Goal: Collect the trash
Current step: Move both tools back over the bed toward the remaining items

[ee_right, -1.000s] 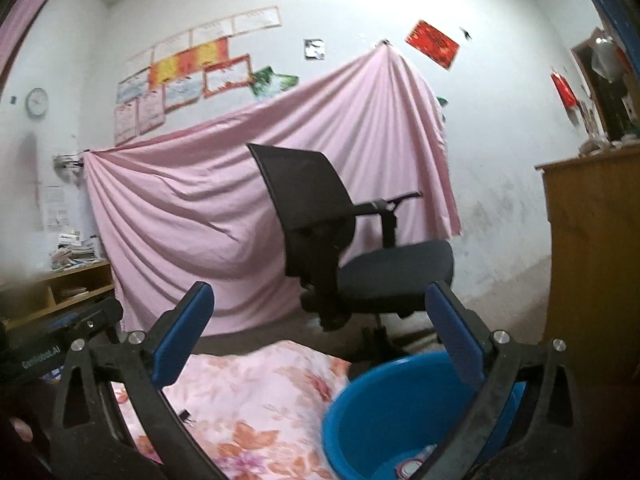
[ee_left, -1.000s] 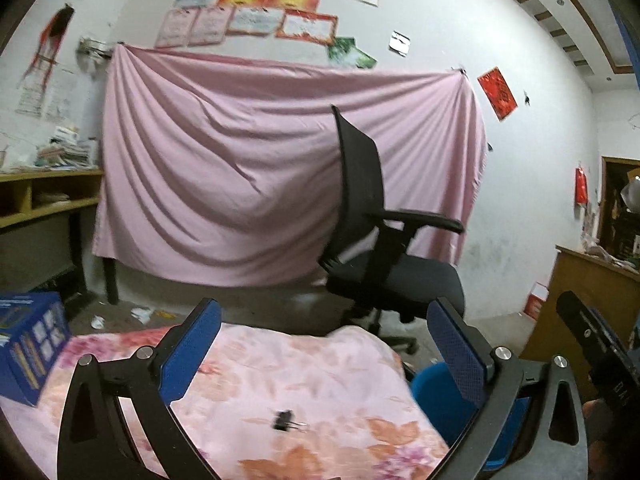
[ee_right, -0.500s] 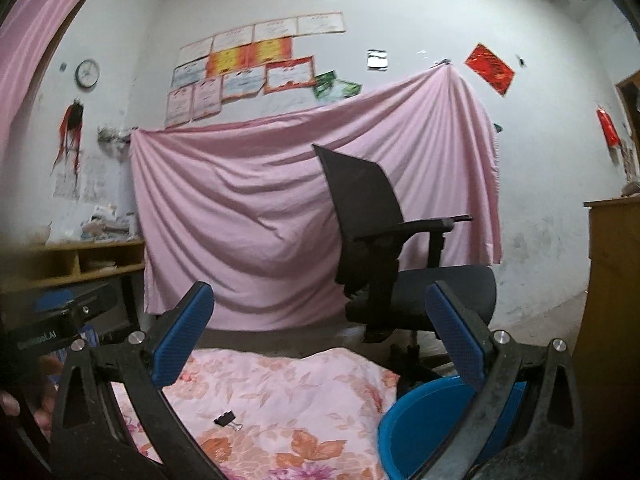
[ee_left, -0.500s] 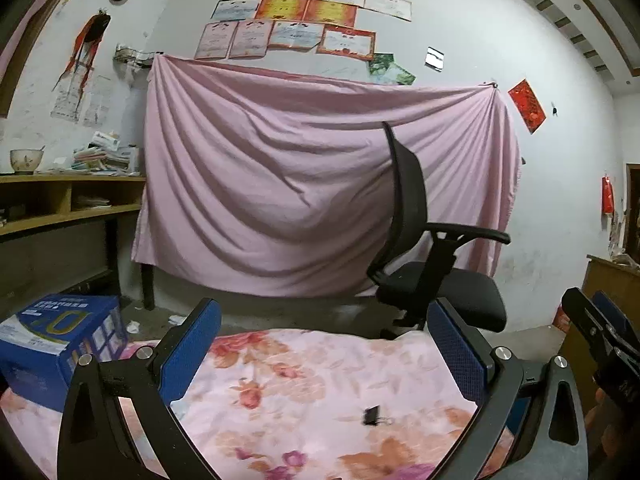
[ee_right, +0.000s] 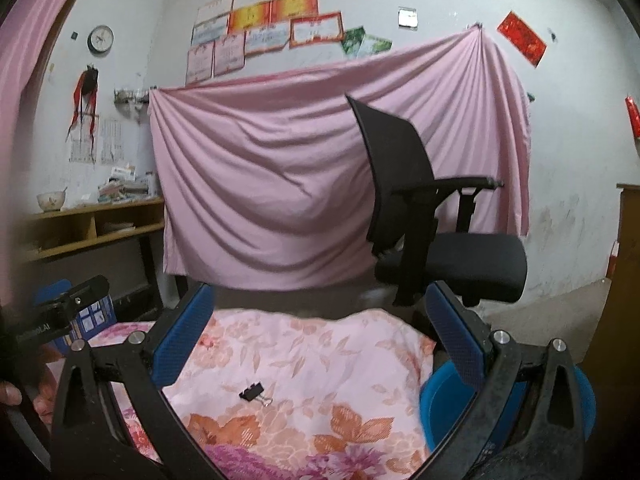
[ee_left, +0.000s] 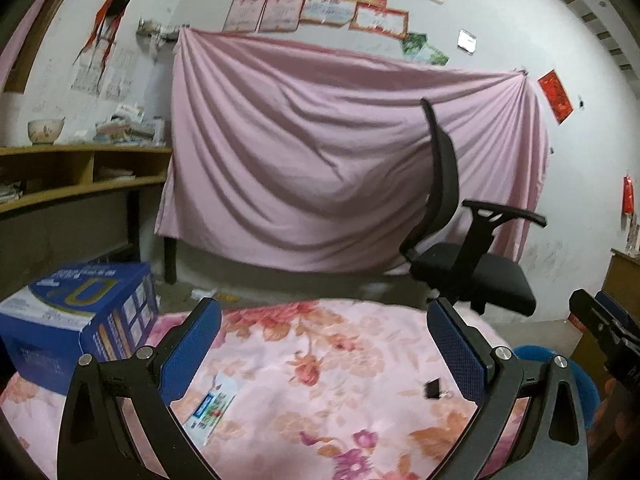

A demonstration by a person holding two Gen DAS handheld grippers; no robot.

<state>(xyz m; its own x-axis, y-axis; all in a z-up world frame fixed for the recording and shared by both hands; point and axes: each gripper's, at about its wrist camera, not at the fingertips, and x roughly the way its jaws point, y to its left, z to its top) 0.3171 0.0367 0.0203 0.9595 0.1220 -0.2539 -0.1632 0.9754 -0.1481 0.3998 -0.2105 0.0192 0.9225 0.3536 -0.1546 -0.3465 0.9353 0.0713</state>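
My left gripper [ee_left: 324, 344] has swung leftward, bringing a flat wrapper [ee_left: 212, 406] on the floral blanket [ee_left: 360, 360] into view left of the binder clip [ee_left: 434, 388], a likely next pickup; both my grippers [ee_right: 320, 340] gape empty.

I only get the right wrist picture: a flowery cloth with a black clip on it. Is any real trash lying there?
Observer: Yes. The left wrist view shows a flat printed wrapper lying on the cloth, towards its left side.
Operator: Is anything holding it?
Observer: No. The left gripper is open above the cloth. The wrapper lies loose in the gap between its fingers, close to the left one.
Operator: And the blue thing at my left edge?
Observer: That is a blue carton. The left view shows its whole printed top, and it stands at the cloth's left edge.
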